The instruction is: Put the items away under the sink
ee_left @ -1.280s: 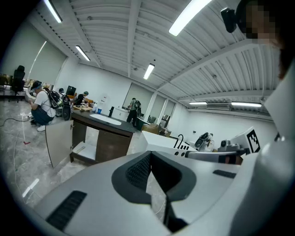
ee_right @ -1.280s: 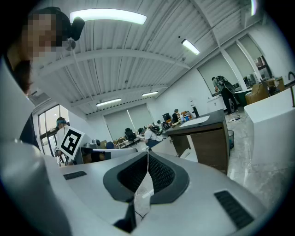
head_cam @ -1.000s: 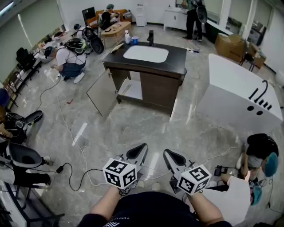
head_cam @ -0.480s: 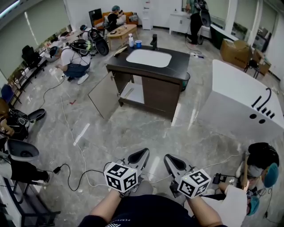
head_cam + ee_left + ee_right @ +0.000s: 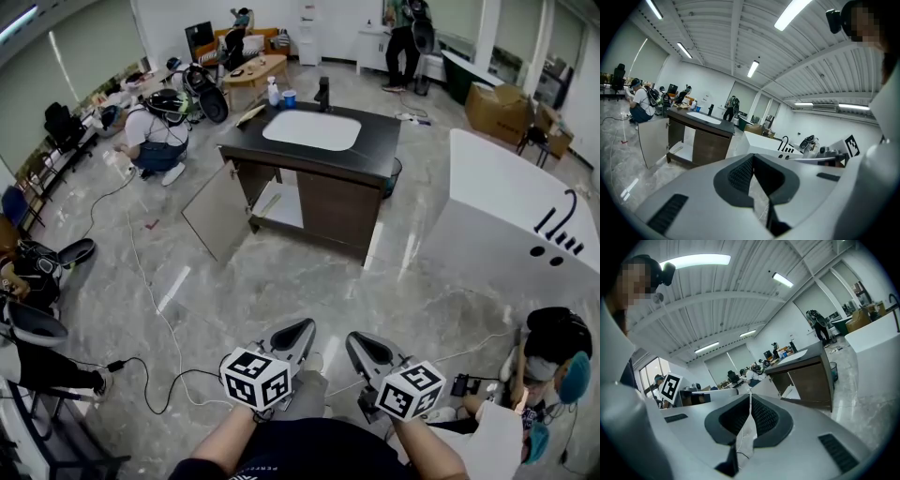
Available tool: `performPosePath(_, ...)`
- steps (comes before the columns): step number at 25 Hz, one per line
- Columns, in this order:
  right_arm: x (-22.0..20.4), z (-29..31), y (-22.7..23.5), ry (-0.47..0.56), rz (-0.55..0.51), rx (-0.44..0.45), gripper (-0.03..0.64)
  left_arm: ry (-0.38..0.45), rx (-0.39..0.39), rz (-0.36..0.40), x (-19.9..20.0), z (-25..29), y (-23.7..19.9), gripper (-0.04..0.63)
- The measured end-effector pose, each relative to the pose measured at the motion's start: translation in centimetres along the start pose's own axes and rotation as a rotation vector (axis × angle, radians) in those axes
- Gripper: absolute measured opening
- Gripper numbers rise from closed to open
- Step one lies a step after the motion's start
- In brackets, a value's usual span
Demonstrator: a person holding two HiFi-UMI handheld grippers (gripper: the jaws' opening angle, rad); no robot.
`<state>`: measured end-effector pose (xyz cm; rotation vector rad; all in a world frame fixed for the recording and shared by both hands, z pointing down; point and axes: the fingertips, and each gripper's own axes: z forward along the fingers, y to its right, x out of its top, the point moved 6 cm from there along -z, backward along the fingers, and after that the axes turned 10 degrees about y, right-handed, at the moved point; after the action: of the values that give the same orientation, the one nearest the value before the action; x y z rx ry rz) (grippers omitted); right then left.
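A dark sink cabinet (image 5: 352, 183) with a white basin (image 5: 311, 129) stands in the middle of the room, its left door (image 5: 217, 211) swung open onto a white shelf. A white bottle (image 5: 273, 92), a blue cup (image 5: 290, 97) and a black tap (image 5: 322, 94) stand on its far edge. My left gripper (image 5: 298, 328) and right gripper (image 5: 359, 340) hang side by side close to my body, well short of the cabinet. Both are shut and hold nothing. The cabinet (image 5: 701, 136) shows far beyond the left gripper (image 5: 753, 155). The cabinet (image 5: 806, 371) is also far past the right gripper (image 5: 750, 393).
A big white unit (image 5: 506, 216) with black fittings stands to the right. A person (image 5: 155, 131) crouches left of the cabinet and another person (image 5: 548, 342) sits low at my right. Cables (image 5: 150, 323) run over the marble floor. Chairs (image 5: 37, 328) crowd the left edge.
The whole view has shifted as I step towards the cabinet, which now looks slightly nearer. Both grippers sit a little lower in the picture and stay shut.
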<state>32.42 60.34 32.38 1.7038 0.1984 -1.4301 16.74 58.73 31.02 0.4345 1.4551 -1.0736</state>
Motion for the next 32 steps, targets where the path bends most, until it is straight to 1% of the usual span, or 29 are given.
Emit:
performPosePath(3,0.3,1.7,1.1,-0.006,0.026,-0.001,0.038,-0.002,-0.002,-0.012,0.6,1.5,-1.5,0.008)
performPosePath(8,1.2,5.9,3.3,-0.014,0.02,-0.014,0.038,0.009,0.004,-0.032,1.9,4.2,-5.4,0.008)
performPosePath(14,3.7,12.8,5.5,-0.016,-0.012,-0.006,0.038,0.004,-0.004,-0.044,4.5,7.7,-10.5,0.008)
performPosePath(20,4.8,19.5,6.5,-0.034,-0.023,0.009,0.038,-0.004,-0.017,-0.061,6.1,10.3,-15.3,0.008)
performPosePath(23,5.2,22.2,6.8,-0.044,-0.022,0.025,0.038,-0.003,-0.003,-0.055,7.1,11.2,-17.2,0.008)
performPosePath(28,6.0,25.5,8.1,-0.069,-0.042,0.037,0.038,0.02,0.026,-0.094,8.2,12.6,-20.2,0.008)
performPosePath(32,7.2,28.3,9.1,-0.068,-0.059,0.053,0.038,0.043,0.043,-0.099,9.6,13.9,-22.1,0.008)
